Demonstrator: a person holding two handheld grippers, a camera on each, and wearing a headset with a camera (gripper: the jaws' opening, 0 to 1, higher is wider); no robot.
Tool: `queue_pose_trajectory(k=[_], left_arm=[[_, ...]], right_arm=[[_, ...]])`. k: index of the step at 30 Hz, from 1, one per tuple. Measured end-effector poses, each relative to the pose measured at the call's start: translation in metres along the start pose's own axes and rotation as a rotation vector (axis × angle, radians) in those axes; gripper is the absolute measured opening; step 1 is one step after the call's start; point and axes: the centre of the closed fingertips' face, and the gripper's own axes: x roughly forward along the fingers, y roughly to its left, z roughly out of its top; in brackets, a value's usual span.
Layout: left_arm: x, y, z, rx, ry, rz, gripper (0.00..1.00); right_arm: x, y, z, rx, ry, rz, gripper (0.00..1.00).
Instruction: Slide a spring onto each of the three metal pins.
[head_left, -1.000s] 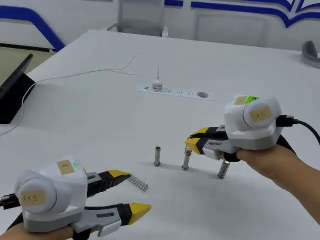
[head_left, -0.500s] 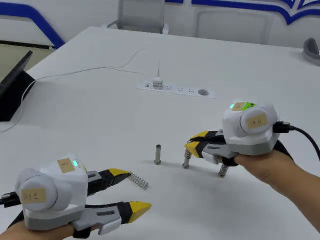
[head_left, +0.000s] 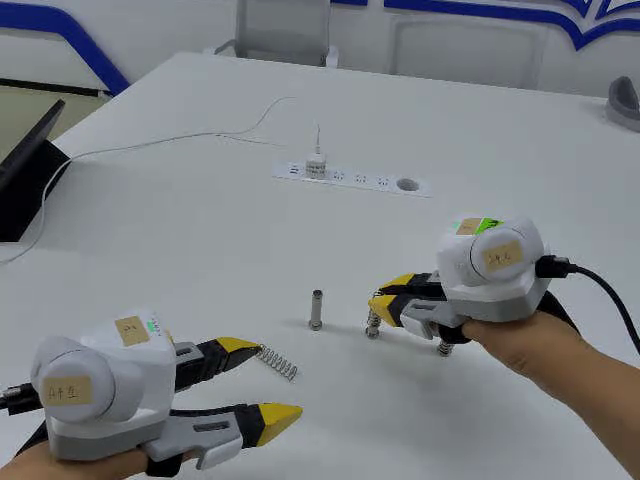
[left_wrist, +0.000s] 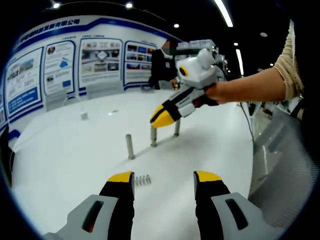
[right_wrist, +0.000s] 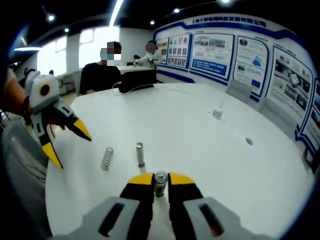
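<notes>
Head view: white table (head_left: 200, 230), with a bare pin (head_left: 316, 310) standing up. Just right of it a middle pin (head_left: 371, 331), right under the yellow tips of the right gripper (head_left: 383, 298). Further right a third pin (head_left: 443, 347) with coils round it, partly hidden by that gripper. Low at the left, left gripper (head_left: 262, 380) with jaws wide apart, holding nothing. Loose spring (head_left: 277, 362) lying flat, just beside its upper tip.

Left gripper view: loose spring on the table just ahead of the spread jaws, near the left one. Bare pin beyond.

Right gripper view: jaws squeezed onto the middle spring (right_wrist: 160, 181), sitting on its pin. Bare pin just behind, loose spring left of it.
</notes>
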Motion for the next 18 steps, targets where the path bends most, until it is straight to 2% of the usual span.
queue_pose_trajectory(k=[18], left_arm=[[-0.002, 0.0, -0.004, -0.013, 0.002, 0.005, 0.48]], right_arm=[[0.008, 0.003, -0.013, 0.01, 0.032, 0.011, 0.12]])
